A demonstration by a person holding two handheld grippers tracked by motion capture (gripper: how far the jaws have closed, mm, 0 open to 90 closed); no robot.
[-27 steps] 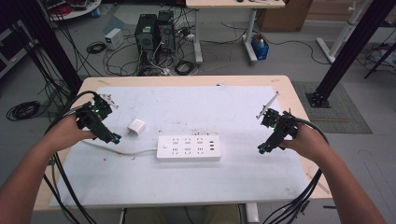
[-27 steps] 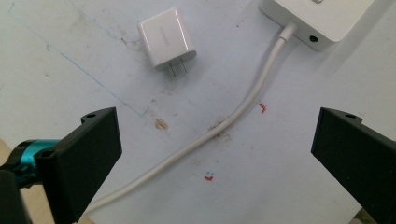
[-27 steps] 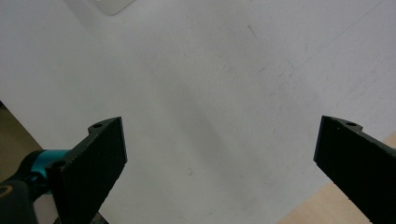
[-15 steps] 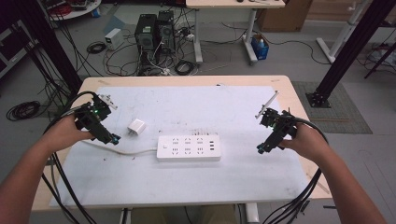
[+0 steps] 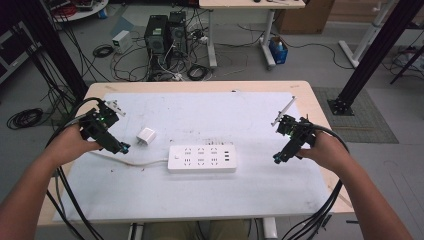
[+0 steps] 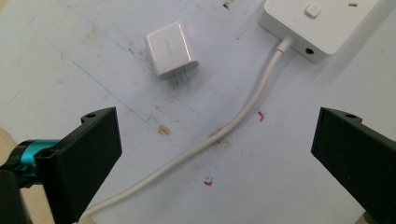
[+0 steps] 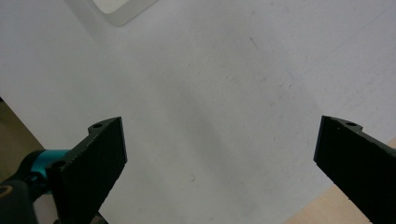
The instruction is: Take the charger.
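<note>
- I am judging the work as not yet started: the charger is lying loose on the mat, prongs free, plugged into nothing.
- I am seeing the strip sitting mid-table with all its sockets bare; its cable is trailing off toward the left edge.
- The left gripper is hovering just left of the charger, jaws spread wide, nothing between them; in the left gripper view the charger is lying ahead of the jaws and apart from them.
- The right gripper is waiting well to the right of the strip, likewise released and gripping nothing; in the right gripper view only a corner of the strip is peeking in at the top.
- What I am reckoning is left: grasping the charger, turning its prongs toward a socket, seating it, probably with the right gripper steadying the strip.
- I am noting open room: bare mat all round the charger, and a clear stretch between the right gripper and the strip.
- I am watching the cable, which is running under the left gripper's approach and could snag a jaw.
- The right gripper is sitting near the table's right edge; the left is near the left edge, so I am planning to work inward.
</note>
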